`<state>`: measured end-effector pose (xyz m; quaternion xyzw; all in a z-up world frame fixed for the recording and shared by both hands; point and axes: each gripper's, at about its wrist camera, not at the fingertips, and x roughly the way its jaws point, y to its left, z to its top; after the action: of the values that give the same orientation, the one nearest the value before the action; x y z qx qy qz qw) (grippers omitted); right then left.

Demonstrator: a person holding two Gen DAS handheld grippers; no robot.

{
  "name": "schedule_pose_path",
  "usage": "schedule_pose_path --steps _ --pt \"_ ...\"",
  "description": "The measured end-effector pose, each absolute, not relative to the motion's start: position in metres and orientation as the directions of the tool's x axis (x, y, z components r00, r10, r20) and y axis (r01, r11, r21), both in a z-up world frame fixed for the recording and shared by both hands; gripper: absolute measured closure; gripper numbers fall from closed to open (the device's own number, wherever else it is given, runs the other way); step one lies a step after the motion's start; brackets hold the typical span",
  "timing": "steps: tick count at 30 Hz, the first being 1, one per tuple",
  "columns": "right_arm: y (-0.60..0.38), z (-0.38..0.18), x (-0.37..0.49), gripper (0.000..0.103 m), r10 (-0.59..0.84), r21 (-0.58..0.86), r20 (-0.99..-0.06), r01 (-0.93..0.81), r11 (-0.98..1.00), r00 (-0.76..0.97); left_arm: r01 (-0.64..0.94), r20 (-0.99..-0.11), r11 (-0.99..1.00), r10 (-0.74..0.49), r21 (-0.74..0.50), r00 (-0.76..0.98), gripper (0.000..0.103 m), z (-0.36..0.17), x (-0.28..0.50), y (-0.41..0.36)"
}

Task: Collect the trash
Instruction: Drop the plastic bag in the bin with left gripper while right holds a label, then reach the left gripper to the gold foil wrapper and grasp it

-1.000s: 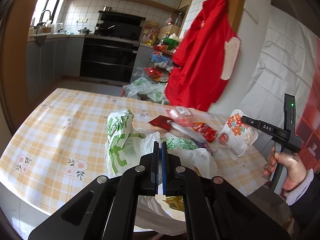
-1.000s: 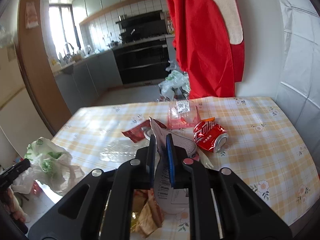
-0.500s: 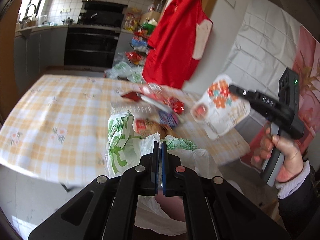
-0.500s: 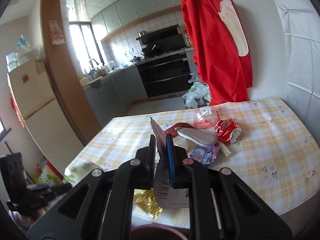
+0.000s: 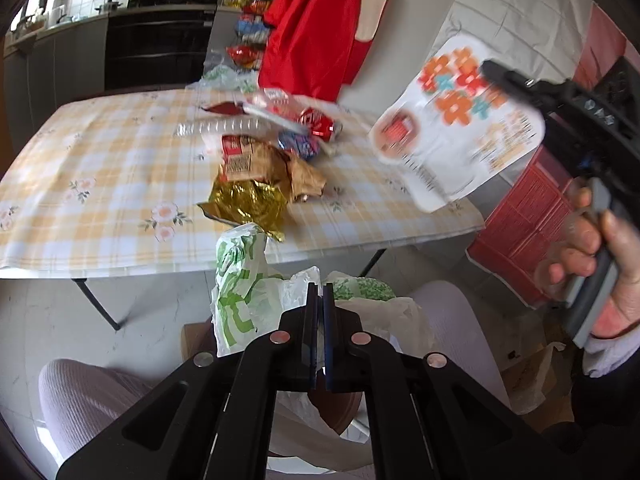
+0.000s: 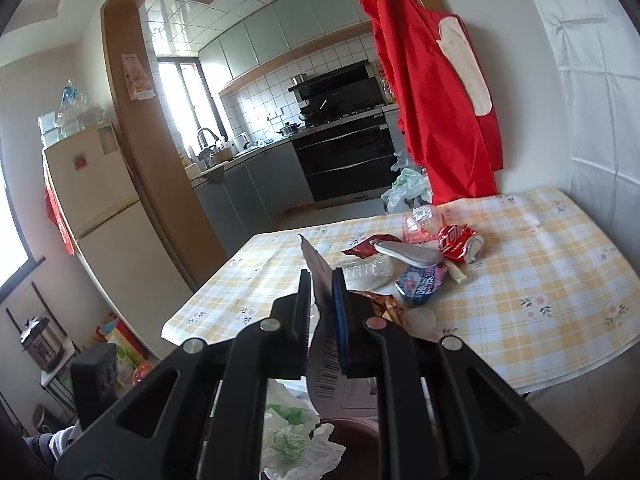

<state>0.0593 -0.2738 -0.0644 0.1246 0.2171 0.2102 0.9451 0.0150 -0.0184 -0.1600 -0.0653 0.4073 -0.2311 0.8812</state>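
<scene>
The right claw [image 6: 321, 292] pinches the white wrapper [image 6: 320, 280]; left claw [image 5: 319, 296] pinches the plastic bag [image 5: 256, 292].

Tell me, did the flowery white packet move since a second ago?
Yes. In the left wrist view the flowery white packet, clamped in the right gripper, has come off the far side of the checked table and now hangs past its near right edge.
</scene>
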Motion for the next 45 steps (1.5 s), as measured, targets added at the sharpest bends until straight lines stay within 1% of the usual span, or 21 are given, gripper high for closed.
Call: schedule_pose_path --steps 8,9,10,11,12,13,14,15,16,18,19,24,30,34,36,38,40,42,43,44,45 --pt "-0.276 -0.075 0.061 0.089 0.465 0.352 -0.369 -0.342 0.872 0.805 0.363 -0.703 0.874 -0.478 -0.323 0.526 0.100 -0.173 0.021 -0.026" --pt "-0.274 -0.078 0.062 0.089 0.470 0.355 -0.377 -0.344 0.869 0.798 0.366 -0.701 0.872 -0.481 -0.324 0.527 0.094 -0.174 0.021 -0.026" --pt "-0.272 -0.079 0.063 0.089 0.473 0.357 -0.381 -0.345 0.868 0.795 0.368 -0.698 0.872 -0.482 -0.322 0.530 0.082 -0.174 0.021 -0.025" --pt "-0.271 -0.081 0.063 0.089 0.477 0.359 -0.384 -0.348 0.866 0.790 0.365 -0.692 0.875 -0.477 -0.316 0.543 0.073 -0.172 0.020 -0.024" --pt "-0.269 -0.082 0.063 0.089 0.482 0.362 -0.388 -0.351 0.864 0.786 0.360 -0.685 0.879 -0.471 -0.312 0.555 0.057 -0.170 0.020 -0.023" --pt "-0.266 -0.083 0.063 0.089 0.486 0.363 -0.390 -0.355 0.862 0.782 0.349 -0.673 0.886 -0.459 -0.304 0.579 0.051 -0.167 0.019 -0.020" --pt "-0.264 -0.084 0.062 0.089 0.491 0.364 -0.392 -0.359 0.860 0.778 0.340 -0.665 0.893 -0.448 -0.296 0.598 0.048 -0.164 0.018 -0.019" --pt "-0.262 -0.084 0.062 0.089 0.494 0.363 -0.394 -0.362 0.858 0.775 0.322 -0.648 0.905 -0.424 -0.278 0.633 0.039 -0.158 0.015 -0.016" --pt "-0.259 -0.085 0.060 0.089 0.500 0.363 -0.396 -0.369 0.856 0.770 0.301 -0.630 0.917 -0.398 -0.262 0.667 0.024 -0.152 0.012 -0.013" --pt "-0.253 -0.086 0.058 0.089 0.510 0.360 -0.401 -0.381 0.852 0.761 0.238 -0.574 0.946 -0.322 -0.218 0.753 0.013 -0.139 0.004 -0.004" --pt "-0.249 -0.088 0.056 0.089 0.517 0.359 -0.408 -0.388 0.849 0.753 0.213 -0.551 0.956 -0.291 -0.203 0.782 0.011 -0.134 0.001 0.000" --pt "-0.230 -0.098 0.053 0.089 0.548 0.362 -0.446 -0.417 0.834 0.707 0.033 -0.466 0.988 -0.102 -0.153 0.879 0.006 -0.122 -0.011 0.023" --pt "-0.206 -0.109 0.049 0.089 0.579 0.361 -0.493 -0.453 0.815 0.649 -0.068 -0.487 0.980 -0.033 -0.187 0.873 0.006 -0.124 -0.010 0.048" --pt "-0.197 -0.115 0.048 0.088 0.584 0.358 -0.517 -0.462 0.812 0.626 -0.096 -0.497 0.976 -0.015 -0.196 0.867 0.006 -0.127 -0.014 0.055" --pt "-0.195 -0.116 0.048 0.084 0.582 0.356 -0.523 -0.460 0.813 0.623 -0.101 -0.501 0.975 -0.011 -0.196 0.866 0.006 -0.127 -0.014 0.057" --pt "-0.198 -0.115 0.048 0.071 0.580 0.358 -0.518 -0.456 0.815 0.629 -0.100 -0.502 0.976 -0.011 -0.194 0.865 0.006 -0.128 -0.016 0.057" --pt "-0.200 -0.113 0.048 0.067 0.570 0.355 -0.513 -0.446 0.822 0.642 -0.100 -0.505 0.977 -0.008 -0.186 0.863 0.006 -0.128 -0.017 0.056" --pt "-0.203 -0.112 0.049 0.059 0.548 0.345 -0.515 -0.425 0.837 0.660 -0.100 -0.507 0.978 -0.006 -0.181 0.862 0.006 -0.128 -0.015 0.054" --pt "-0.205 -0.112 0.050 0.047 0.534 0.340 -0.515 -0.412 0.846 0.671 -0.100 -0.508 0.979 -0.005 -0.180 0.861 0.006 -0.128 -0.014 0.054" --pt "-0.208 -0.111 0.050 0.031 0.513 0.332 -0.516 -0.393 0.858 0.686 -0.102 -0.510 0.979 -0.003 -0.177 0.860 0.006 -0.128 -0.014 0.053" --pt "-0.211 -0.111 0.050 0.021 0.472 0.314 -0.517 -0.355 0.880 0.714 -0.102 -0.512 0.979 -0.002 -0.176 0.859 0.006 -0.129 -0.013 0.052"
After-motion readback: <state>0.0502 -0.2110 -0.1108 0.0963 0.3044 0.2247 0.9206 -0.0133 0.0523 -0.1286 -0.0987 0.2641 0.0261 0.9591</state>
